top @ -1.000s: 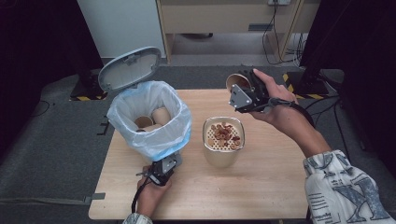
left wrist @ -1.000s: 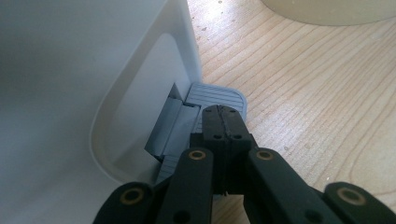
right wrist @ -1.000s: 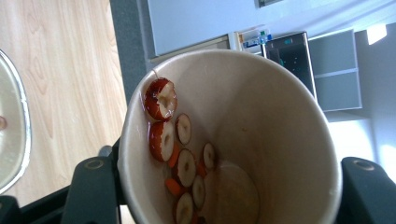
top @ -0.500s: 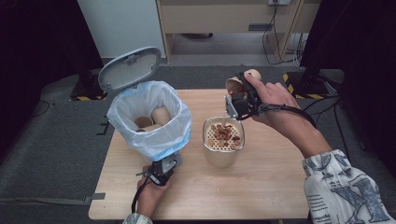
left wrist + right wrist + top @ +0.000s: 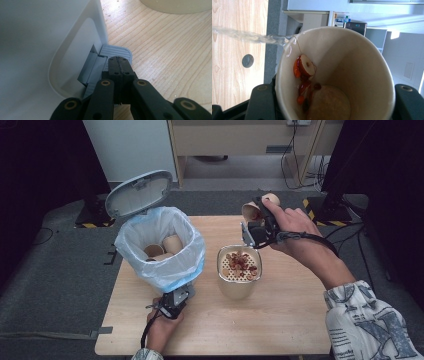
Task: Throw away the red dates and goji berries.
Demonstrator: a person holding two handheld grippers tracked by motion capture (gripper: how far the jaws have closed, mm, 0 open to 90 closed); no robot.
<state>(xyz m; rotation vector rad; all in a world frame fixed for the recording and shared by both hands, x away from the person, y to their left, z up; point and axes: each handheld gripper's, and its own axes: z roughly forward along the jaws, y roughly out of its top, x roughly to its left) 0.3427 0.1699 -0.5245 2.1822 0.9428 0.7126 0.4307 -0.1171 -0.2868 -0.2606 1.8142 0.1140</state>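
The left gripper point(image 5: 119, 65), jaws pressed together with nothing between them, bears down on the grey ribbed pedal point(image 5: 117, 51) of the white bag-lined pedal bin point(image 5: 160, 247), apparently to keep its lid up. Beyond it, the right gripper point(image 5: 255, 222) clamps a tilted tan paper cup point(image 5: 334, 75), draining liquid and red fruit slices point(image 5: 305, 66) into the beige strainer-topped container point(image 5: 239, 272) just below.

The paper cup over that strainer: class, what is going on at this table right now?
A person works with a gripper in each hand. The right gripper holds a paper cup tipped on its side above the strainer pot, and liquid streams from the cup's rim while fruit bits cling inside. The strainer already holds red pieces. The left gripper, shut, presses the pedal of the bin, whose lid stands open; used cups lie inside.
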